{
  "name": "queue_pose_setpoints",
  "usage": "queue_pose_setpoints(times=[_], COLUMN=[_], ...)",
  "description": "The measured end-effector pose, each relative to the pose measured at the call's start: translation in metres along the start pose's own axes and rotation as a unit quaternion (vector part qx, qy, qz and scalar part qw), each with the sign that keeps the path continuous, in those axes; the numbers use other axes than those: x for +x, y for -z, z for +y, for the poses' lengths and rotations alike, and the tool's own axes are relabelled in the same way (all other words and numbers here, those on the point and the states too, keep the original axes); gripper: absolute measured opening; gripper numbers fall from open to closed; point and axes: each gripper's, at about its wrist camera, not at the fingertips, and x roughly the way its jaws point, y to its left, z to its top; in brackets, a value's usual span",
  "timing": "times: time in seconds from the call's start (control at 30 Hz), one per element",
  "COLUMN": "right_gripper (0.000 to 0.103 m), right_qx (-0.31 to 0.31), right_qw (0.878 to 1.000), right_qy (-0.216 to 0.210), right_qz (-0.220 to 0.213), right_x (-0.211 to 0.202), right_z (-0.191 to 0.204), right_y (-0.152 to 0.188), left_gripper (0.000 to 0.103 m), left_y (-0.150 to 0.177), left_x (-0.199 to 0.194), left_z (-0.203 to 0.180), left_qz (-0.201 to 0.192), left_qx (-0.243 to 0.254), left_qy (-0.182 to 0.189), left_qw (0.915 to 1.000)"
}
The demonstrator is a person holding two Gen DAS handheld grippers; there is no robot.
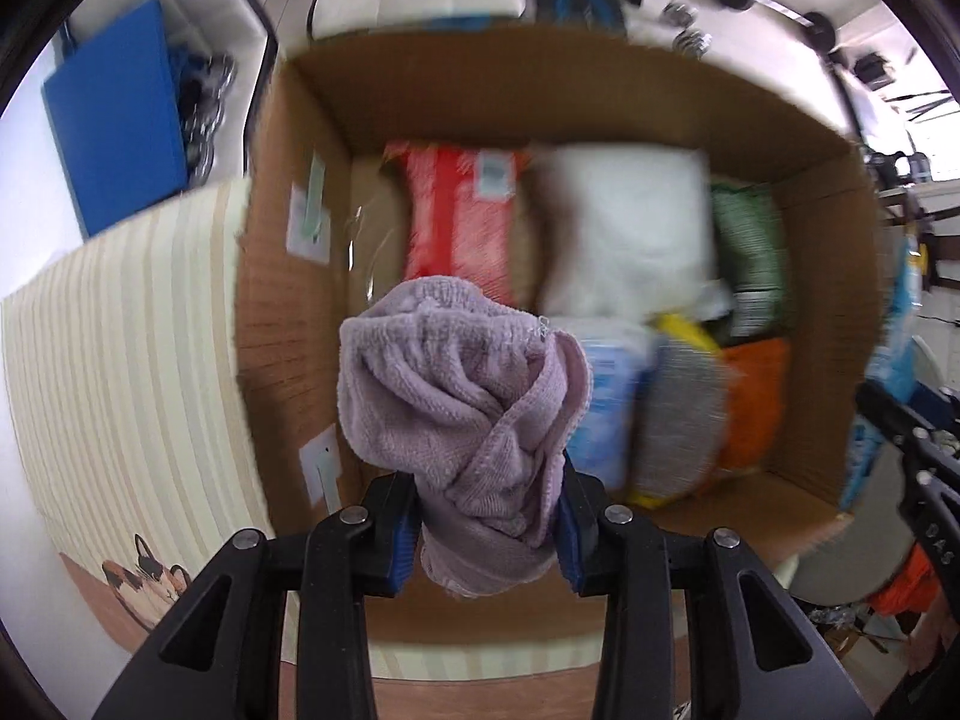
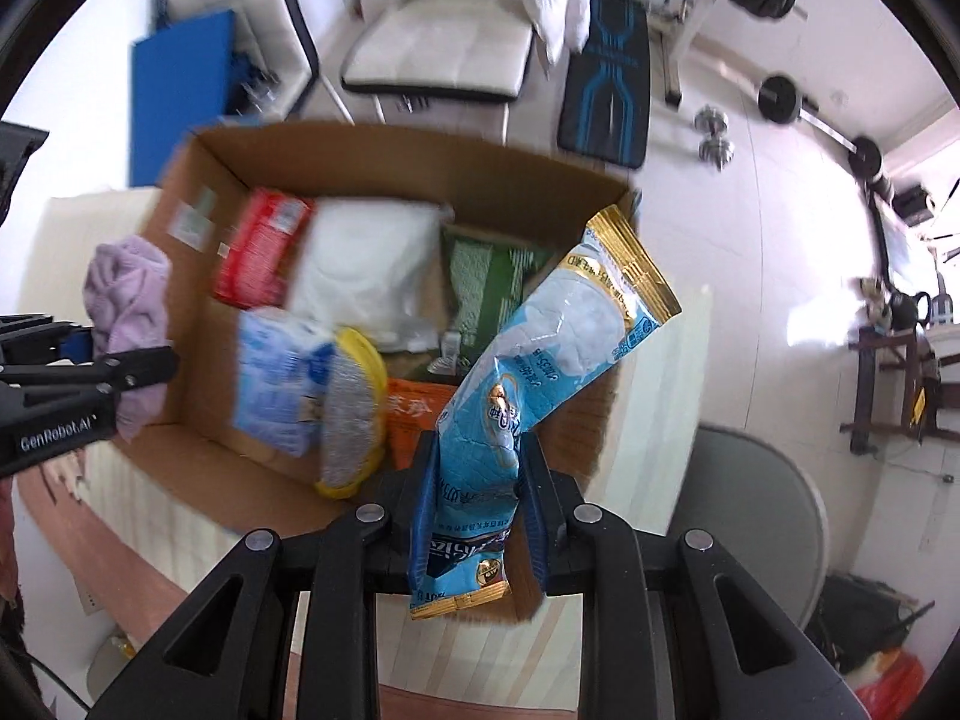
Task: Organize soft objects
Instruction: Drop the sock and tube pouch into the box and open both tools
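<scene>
Cream-striped fabric covered the surface [image 1: 126, 336] under your cardboard box [image 2: 384, 150], with a cat print near its front edge. Beyond it the pale floor held a white chair [image 2: 438, 54], a blue mat [image 2: 180, 84], a dark blue-patterned mat [image 2: 606, 96] and a barbell [image 2: 822, 126].

Your left gripper [image 1: 487, 531] was clamped on a lilac towel [image 1: 462, 396], bunched into a ball that rose straight up from the blue pads [image 1: 403, 534] and hung over the box's near left corner. Its long axis ran away from the gripper, along the fingers.

Your right gripper [image 2: 477, 498] was pinching a blue and gold pouch [image 2: 540, 348] near its lower end. The pouch's long axis leaned up and to the right, its gold-sealed top reaching over the box's right wall.

Inside the box lay a red pack [image 1: 459, 210], a white pack [image 1: 630, 228], a green pack [image 1: 750, 240], an orange pack [image 1: 756, 402], a pale blue pack [image 2: 276, 378] and a yellow-edged grey scrubber [image 2: 354, 414].
</scene>
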Motion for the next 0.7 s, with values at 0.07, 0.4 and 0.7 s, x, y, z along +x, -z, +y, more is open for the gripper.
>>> queue_pose_setpoints(times=[0.07,0.4,0.7], right_gripper=[0.027,0.029,0.096], right_qx=[0.005,0.032,0.068], right_qw=[1.0,0.998,0.997], right_qy=[0.011,0.03,0.003], right_qz=[0.017,0.055,0.038], right_x=[0.022,0.065,0.059], right_z=[-0.002,-0.01,-0.015], right_y=[-0.003,-0.018,-0.032], left_gripper=[0.034,0.05,0.092], left_y=[-0.002,-0.007,0.004], left_x=[0.02,0.036,0.001], left_z=[0.007,0.014,0.016], left_qz=[0.018,0.024,-0.025], left_qx=[-0.008,-0.005,0.003], left_qy=[-0.004,0.006,0.005], left_qw=[0.9998,0.9997,0.9997])
